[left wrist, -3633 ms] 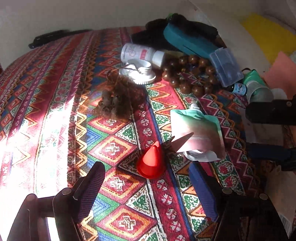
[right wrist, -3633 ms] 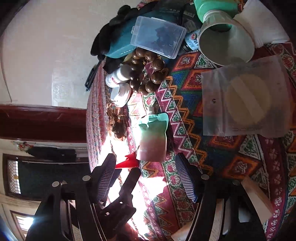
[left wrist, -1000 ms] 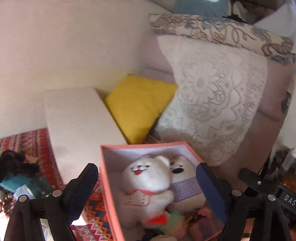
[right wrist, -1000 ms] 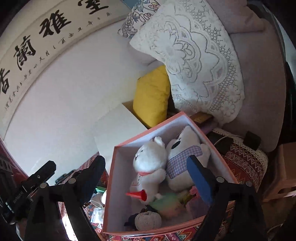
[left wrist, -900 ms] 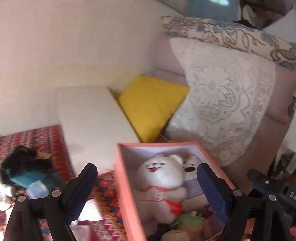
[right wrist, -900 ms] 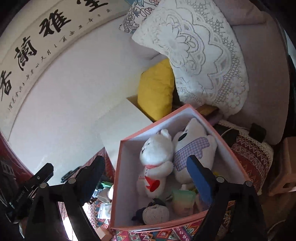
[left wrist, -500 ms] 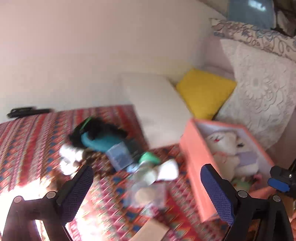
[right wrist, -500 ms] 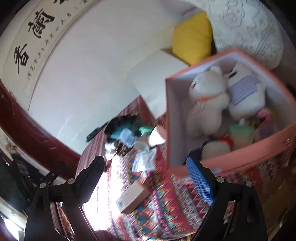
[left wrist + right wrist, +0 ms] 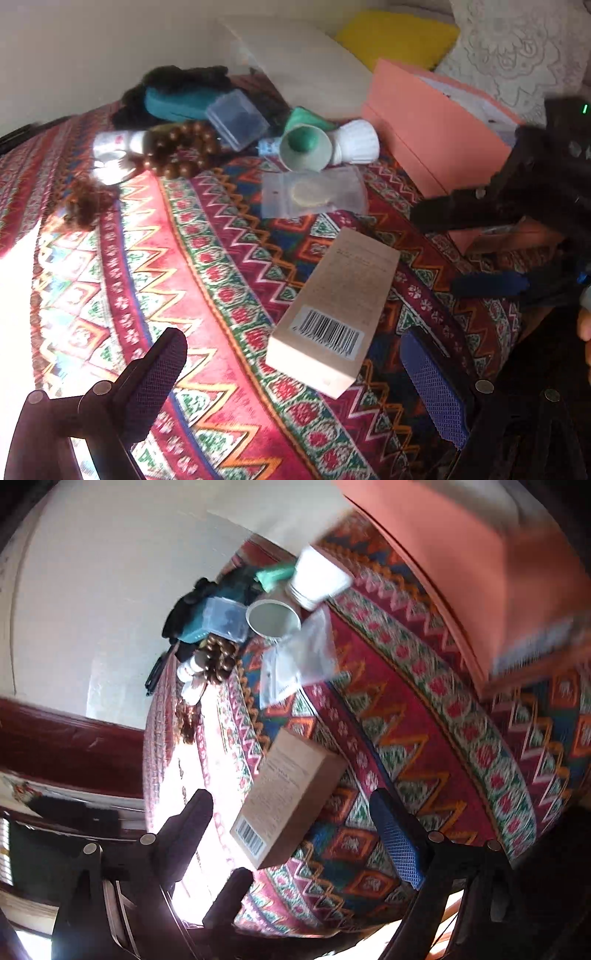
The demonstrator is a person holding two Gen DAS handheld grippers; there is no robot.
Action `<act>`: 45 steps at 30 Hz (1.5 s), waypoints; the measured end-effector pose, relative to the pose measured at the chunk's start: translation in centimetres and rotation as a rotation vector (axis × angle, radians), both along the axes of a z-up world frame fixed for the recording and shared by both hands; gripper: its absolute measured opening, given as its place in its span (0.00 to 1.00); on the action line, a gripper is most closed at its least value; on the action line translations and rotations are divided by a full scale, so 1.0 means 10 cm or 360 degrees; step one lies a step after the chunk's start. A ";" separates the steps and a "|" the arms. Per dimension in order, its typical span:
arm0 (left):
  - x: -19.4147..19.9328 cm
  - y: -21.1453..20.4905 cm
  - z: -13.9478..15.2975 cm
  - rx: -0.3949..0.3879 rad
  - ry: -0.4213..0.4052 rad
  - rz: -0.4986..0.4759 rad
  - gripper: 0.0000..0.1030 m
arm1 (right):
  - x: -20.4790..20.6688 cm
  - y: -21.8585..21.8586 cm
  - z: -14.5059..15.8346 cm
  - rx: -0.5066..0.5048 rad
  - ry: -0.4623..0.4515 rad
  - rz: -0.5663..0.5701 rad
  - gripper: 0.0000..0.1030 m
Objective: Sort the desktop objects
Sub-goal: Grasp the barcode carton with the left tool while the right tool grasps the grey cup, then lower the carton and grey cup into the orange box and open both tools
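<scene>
Both grippers, left (image 9: 291,384) & right (image 9: 291,834), spread wide, empty, over tan cardboard carton w/ barcode (image 9: 334,308) on patterned cloth (image 9: 166,258). Likely next pick; pink box (image 9: 432,136) nearby.

Left wrist view: looks forward and down along its fingers across the patterned tablecloth (image 9: 229,280) from the near edge, facing the wall; the cardboard box (image 9: 334,306) lies close ahead. Right wrist view: strongly rolled, looks from the same near edge, slightly higher, toward the wall. Shared field: cardboard box (image 9: 291,801), clear bag (image 9: 314,190) (image 9: 295,657), green cup (image 9: 304,147) (image 9: 273,618), bead string (image 9: 177,147) (image 9: 218,661), pink storage box (image 9: 436,129) (image 9: 461,561). Right view is motion-blurred at its right side.
</scene>
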State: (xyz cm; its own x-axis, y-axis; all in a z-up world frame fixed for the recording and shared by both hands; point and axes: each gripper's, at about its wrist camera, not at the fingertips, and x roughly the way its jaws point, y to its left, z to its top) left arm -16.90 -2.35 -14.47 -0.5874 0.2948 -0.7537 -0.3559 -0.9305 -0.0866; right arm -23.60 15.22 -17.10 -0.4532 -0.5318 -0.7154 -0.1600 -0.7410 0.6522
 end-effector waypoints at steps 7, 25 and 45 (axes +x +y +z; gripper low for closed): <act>-0.34 0.31 -0.27 -0.0080 -0.0099 -0.0115 0.51 | -0.84 -0.34 0.36 0.0804 0.0288 0.0141 0.64; -0.23 -0.49 0.54 0.0244 0.0091 0.0249 0.51 | -0.85 -0.60 0.65 0.1047 0.0664 0.0375 0.02; 1.22 -0.15 2.01 0.0361 0.0638 0.0124 0.51 | 1.41 -0.07 2.16 0.0731 0.1259 0.0260 0.02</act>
State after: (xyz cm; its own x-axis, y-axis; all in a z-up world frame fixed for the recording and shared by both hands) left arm -4.70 -3.81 5.64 -0.8463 0.3692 -0.3841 -0.3324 -0.9293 -0.1610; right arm -9.50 14.54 4.48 -0.8436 -0.3731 -0.3861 0.3352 -0.9278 0.1641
